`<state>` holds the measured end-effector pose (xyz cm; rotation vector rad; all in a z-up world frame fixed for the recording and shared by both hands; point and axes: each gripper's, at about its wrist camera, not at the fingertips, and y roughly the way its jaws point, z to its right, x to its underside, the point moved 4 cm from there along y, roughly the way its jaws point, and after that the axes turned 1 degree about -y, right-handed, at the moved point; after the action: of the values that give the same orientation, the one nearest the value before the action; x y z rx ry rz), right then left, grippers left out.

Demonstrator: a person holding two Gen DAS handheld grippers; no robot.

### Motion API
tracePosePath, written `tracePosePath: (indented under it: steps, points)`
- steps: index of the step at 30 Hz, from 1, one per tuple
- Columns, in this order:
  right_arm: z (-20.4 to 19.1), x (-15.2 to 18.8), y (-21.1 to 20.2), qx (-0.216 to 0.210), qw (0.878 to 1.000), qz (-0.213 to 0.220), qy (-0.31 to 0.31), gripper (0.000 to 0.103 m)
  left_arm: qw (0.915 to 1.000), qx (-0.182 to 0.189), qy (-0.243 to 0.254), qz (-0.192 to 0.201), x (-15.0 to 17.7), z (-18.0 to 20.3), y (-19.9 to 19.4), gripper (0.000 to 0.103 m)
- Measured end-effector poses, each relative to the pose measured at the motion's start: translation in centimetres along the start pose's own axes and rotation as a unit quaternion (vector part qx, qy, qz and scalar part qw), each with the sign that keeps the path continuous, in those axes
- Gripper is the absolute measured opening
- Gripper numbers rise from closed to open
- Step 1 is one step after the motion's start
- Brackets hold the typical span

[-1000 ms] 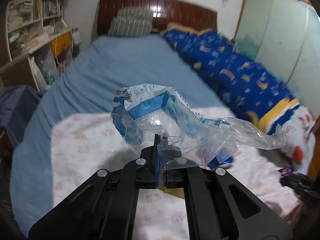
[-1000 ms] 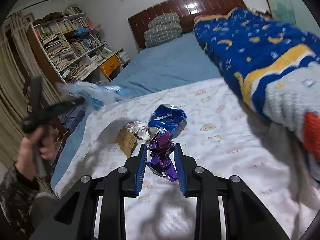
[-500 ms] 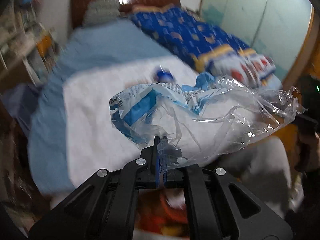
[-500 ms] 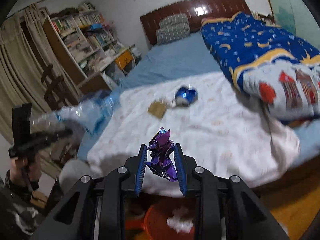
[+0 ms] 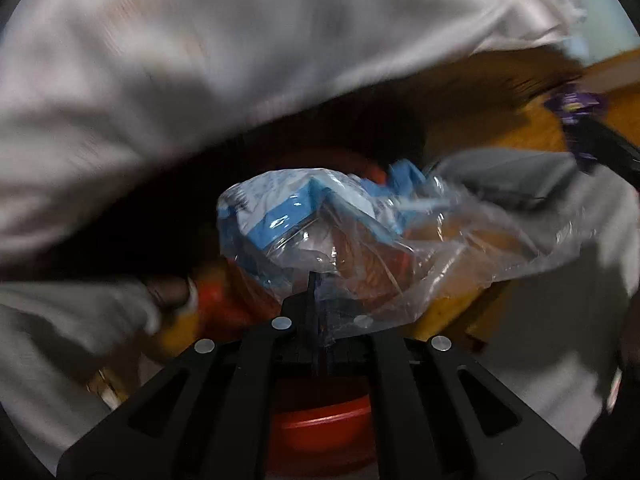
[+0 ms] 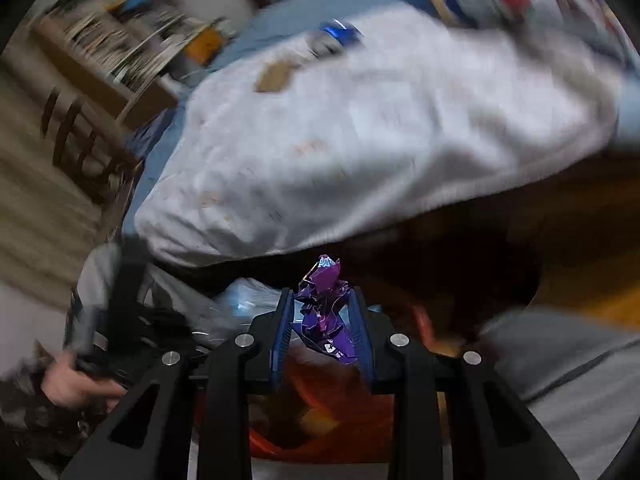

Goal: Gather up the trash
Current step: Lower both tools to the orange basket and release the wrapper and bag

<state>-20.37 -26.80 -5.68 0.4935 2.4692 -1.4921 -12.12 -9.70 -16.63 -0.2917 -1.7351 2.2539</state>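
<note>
At the foot of a bed, a person carries two pieces of trash toward a red bin on the floor. On the left, the left gripper (image 5: 316, 280) is clamped tight on a clear plastic bag (image 5: 360, 236) printed in blue and white, pinching a fold near its bottom so that the rest billows forward and to the right, above the red bin (image 5: 320, 428) whose rim shows beneath the jaws. The pinch on one fold appears chosen so that the limp film hangs free and should drop cleanly once let go. Behind it, the white blanket (image 5: 200, 60) droops over the end of the bed, blurred by motion.

To the right, the right gripper (image 6: 322, 312) has its blue-padded jaws closed partway on a crumpled purple wrapper (image 6: 325, 308), held upright between them with its tip poking above the pads; the bin's orange-red inside (image 6: 320, 412) lies directly below, which suggests both pieces are lined up for release. Farther back on the blanket (image 6: 380, 140), near its far edge, a crushed blue can (image 6: 340, 34) and a scrap of brown cardboard (image 6: 276, 74) are not yet collected, so judging by this the job is partly done
</note>
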Motion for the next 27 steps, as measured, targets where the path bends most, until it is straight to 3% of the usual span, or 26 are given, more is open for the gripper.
tracePosePath:
  steps: [2, 8, 16, 22, 23, 24, 26, 27]
  points:
    - [1.5, 1.4, 3.2, -0.003, 0.998, -0.032, 0.047, 0.029, 0.9989, 0.011, -0.016, -0.044, -0.2, 0.0, 3.0, 0.002]
    - [4.9, 4.7, 11.5, 0.036, 0.987, -0.136, 0.075, 0.029, 0.9958, -0.001, -0.039, -0.083, -0.9, -0.9, 9.0, 0.002]
    - [7.9, 6.9, 18.5, 0.075, 0.973, -0.205, 0.075, 0.031, 0.9915, -0.024, -0.059, -0.114, 0.4, -2.7, 14.2, 0.002]
    - [8.5, 7.7, 20.7, 0.092, 0.965, -0.228, 0.091, 0.033, 0.9915, -0.048, -0.058, -0.106, 0.5, -2.8, 14.6, 0.003]
    - [8.5, 7.8, 20.6, 0.091, 0.965, -0.226, 0.095, 0.037, 0.9921, -0.049, -0.056, -0.101, 0.5, -2.7, 14.3, 0.003]
    - [8.4, 7.8, 20.2, 0.089, 0.966, -0.22, 0.099, 0.045, 0.9928, -0.052, -0.053, -0.094, 0.4, -2.6, 14.0, 0.006]
    - [8.9, 7.3, 19.9, 0.089, 0.968, -0.213, 0.102, 0.05, 0.9934, -0.06, -0.048, -0.084, 0.3, -2.2, 13.6, 0.021]
    - [8.8, 7.3, 19.8, 0.09, 0.968, -0.21, 0.102, 0.054, 0.9941, -0.059, -0.045, -0.079, 0.3, -2.0, 13.4, 0.039]
